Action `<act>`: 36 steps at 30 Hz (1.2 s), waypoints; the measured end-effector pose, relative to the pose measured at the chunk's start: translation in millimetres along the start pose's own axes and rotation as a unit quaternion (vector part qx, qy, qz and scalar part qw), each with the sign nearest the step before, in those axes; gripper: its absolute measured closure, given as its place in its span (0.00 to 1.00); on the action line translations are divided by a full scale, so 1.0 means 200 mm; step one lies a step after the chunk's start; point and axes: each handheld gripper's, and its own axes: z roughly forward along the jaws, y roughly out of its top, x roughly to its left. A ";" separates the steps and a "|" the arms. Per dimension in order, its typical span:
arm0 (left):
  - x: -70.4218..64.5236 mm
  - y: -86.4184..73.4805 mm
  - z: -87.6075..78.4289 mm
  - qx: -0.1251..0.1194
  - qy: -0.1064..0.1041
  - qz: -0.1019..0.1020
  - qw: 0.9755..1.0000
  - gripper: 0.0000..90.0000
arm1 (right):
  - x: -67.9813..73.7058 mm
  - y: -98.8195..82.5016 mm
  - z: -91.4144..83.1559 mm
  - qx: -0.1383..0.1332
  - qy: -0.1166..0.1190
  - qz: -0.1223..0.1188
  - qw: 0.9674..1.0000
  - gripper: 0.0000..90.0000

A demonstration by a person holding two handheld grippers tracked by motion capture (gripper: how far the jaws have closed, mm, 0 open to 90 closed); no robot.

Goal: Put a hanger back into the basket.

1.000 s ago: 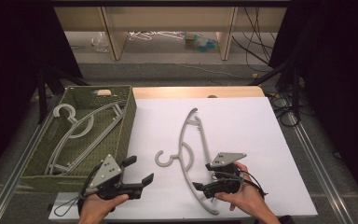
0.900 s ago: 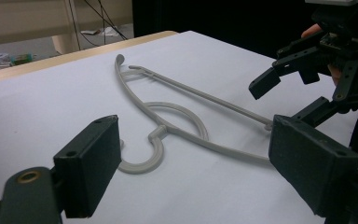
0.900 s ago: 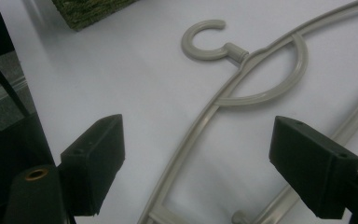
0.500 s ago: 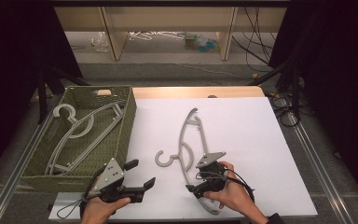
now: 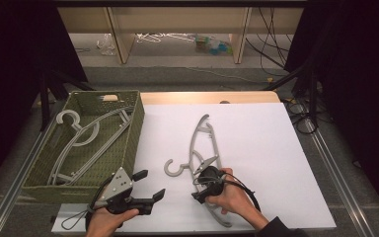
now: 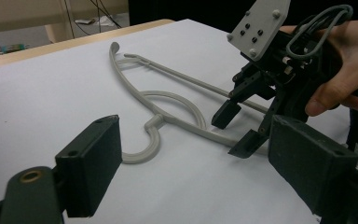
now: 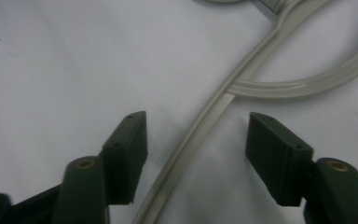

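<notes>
White table (image 5: pixel 276 148): right gripper (image 7: pixel 196 154) points down, fingers closing astride hanger (image 5: pixel 202 148).

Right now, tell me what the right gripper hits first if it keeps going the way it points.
Most likely the grey hanger on the white table: the right gripper straddles its arm, jaws just been closing, pads not touching yet.

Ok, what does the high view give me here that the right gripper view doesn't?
High view alone: the green woven basket with a second grey hanger lying inside, the left gripper held open over the table's near edge, and the white table sheet's whole extent.

Right gripper view alone: the right gripper straddling the hanger's arm, its fingers apart from it, having just been closing.

Both: the grey hanger on the sheet.
</notes>
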 end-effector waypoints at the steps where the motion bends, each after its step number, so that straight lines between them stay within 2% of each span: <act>1: 0.00 0.00 0.00 0.000 0.000 0.002 1.000 0.20 | 0.00 0.00 0.00 0.001 0.003 0.000 1.000 0.46; 7: 0.00 0.00 0.00 0.000 0.002 0.000 1.000 0.20 | 0.02 0.05 0.02 0.032 -0.008 -0.014 0.999 0.50; 8: 0.00 0.00 0.00 -0.001 0.001 0.000 1.000 0.20 | 0.02 0.07 0.02 0.046 -0.011 -0.018 0.999 0.54; 14: 0.00 0.00 0.00 0.000 0.001 0.002 1.000 0.20 | 0.00 0.10 0.02 0.064 -0.014 -0.027 0.997 0.63; 18: 0.00 0.00 0.00 0.003 -0.001 0.004 1.000 0.20 | -0.01 0.09 0.02 0.065 -0.013 -0.033 0.997 0.69; 21: 0.00 0.00 -0.01 0.000 -0.001 0.006 1.000 0.20 | -0.03 0.08 0.01 0.063 -0.003 -0.031 0.998 0.75; 22: 0.01 0.01 -0.01 -0.001 -0.003 0.021 1.000 0.20 | -0.04 0.08 0.01 0.063 -0.003 -0.035 0.997 0.79; 23: 0.01 0.00 -0.01 -0.001 0.000 0.005 1.000 0.20 | -0.04 0.08 0.01 0.064 -0.004 -0.037 0.997 0.81; 26: 0.01 0.00 -0.01 0.000 0.002 0.006 1.000 0.20 | -0.06 0.08 0.00 0.064 0.001 -0.036 0.997 0.86; 28: 0.01 0.00 -0.01 0.000 -0.001 0.006 1.000 0.20 | -0.06 0.08 0.00 0.067 0.001 -0.030 0.997 0.87; 29: 0.01 0.00 0.00 -0.002 -0.006 0.012 1.000 0.20 | -0.06 0.09 0.01 0.067 -0.001 -0.027 0.997 0.87; 30: 0.01 0.01 0.00 0.004 -0.002 0.020 1.000 0.20 | -0.07 0.10 0.01 0.073 0.002 -0.024 0.997 0.86; 32: 0.00 0.00 0.00 0.003 -0.002 0.009 1.000 0.20 | -0.07 0.11 0.01 0.074 0.003 -0.021 0.997 0.85; 36: 0.00 0.00 0.01 -0.001 -0.007 0.005 1.000 0.20 | -0.08 0.12 0.02 0.073 0.005 -0.013 0.997 0.84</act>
